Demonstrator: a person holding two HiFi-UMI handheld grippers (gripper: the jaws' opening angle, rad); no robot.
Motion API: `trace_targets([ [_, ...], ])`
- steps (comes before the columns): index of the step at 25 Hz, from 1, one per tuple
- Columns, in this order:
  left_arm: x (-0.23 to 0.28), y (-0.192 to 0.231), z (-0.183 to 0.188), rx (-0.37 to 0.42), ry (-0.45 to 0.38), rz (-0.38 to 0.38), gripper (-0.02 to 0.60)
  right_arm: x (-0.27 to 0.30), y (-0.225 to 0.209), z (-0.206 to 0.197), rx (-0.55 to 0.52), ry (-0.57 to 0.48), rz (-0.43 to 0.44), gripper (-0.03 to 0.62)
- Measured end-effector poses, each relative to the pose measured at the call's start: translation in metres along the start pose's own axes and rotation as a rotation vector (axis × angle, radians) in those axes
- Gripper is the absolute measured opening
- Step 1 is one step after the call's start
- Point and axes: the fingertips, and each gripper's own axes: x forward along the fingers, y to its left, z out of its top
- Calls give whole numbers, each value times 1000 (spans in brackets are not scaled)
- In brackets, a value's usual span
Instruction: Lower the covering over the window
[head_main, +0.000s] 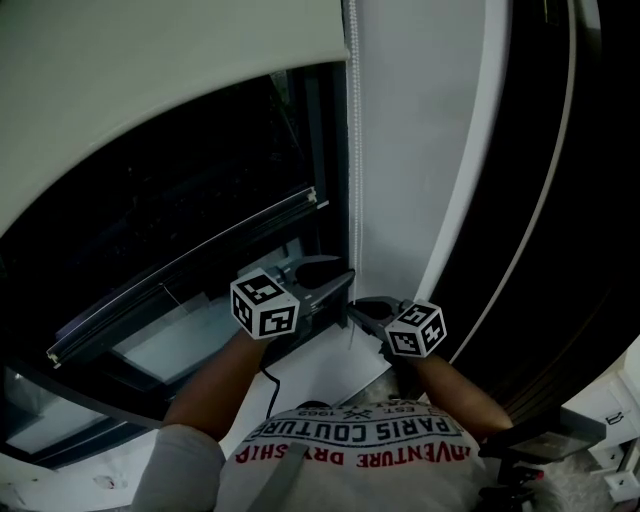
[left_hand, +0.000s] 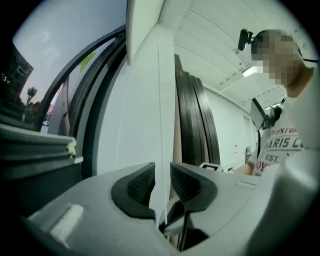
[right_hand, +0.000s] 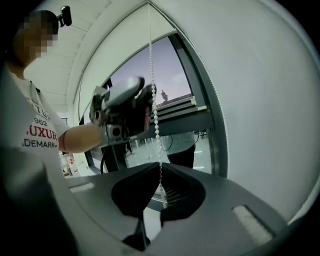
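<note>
**A:** Risks first, quick.

**B:** The roller blind (head_main: 150, 80) sits high and most of the dark window (head_main: 170, 210) is uncovered, so nearly all the lowering is left. My guess is the worst slip is pulling the wrong strand of the loop, which would send the blind up instead of down.

**A:** Where's the chain?

**B:** The bead chain (head_main: 356, 170) hangs down the frame (head_main: 325, 150) at the blind's right edge. A sideways or jerky tug could skip beads or jam it up top. I can't see that end.

**A:** Grippers?

**B:** The right gripper (right_hand: 158, 170) has its jaws pressed together at the tips, pinching the bead chain. If it bites between beads, the chain may slide through. The left gripper (left_hand: 161, 176) is higher on the chain with its jaws spread a little. A thin strand runs through the gap and the pads don't look to be touching it.

**A:** Any risk there?

**B:** If the right gripper lets go before the left one clamps, the chain likely runs free.
</note>
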Motion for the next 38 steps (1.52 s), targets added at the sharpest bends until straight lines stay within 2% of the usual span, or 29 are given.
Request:
trace_targets([
  [3,9,-5,42,33,-30,-16,100,0,4,0,-4,1,14,15],
  [9,22,-8,84,54,-20,17,77,-1,7,0,-10,3,34,15],
  [11,23,-6,91,44,-20,45,21,-2,5,1,-10,2,37,15],
  [19,22,-3,89,-5,-21,62,11,-5,4,-1,9,-13,49,15],
  [23,28,-5,75,21,26,68,9,-3,-1,-16,6,33,52,15],
  [29,32,3,34,-32,19,83,11,1,-6,-56,59,124,69,15],
  [38,29,17,-33,-25,77,121,11,19,-8,-120,67,272,76,15],
])
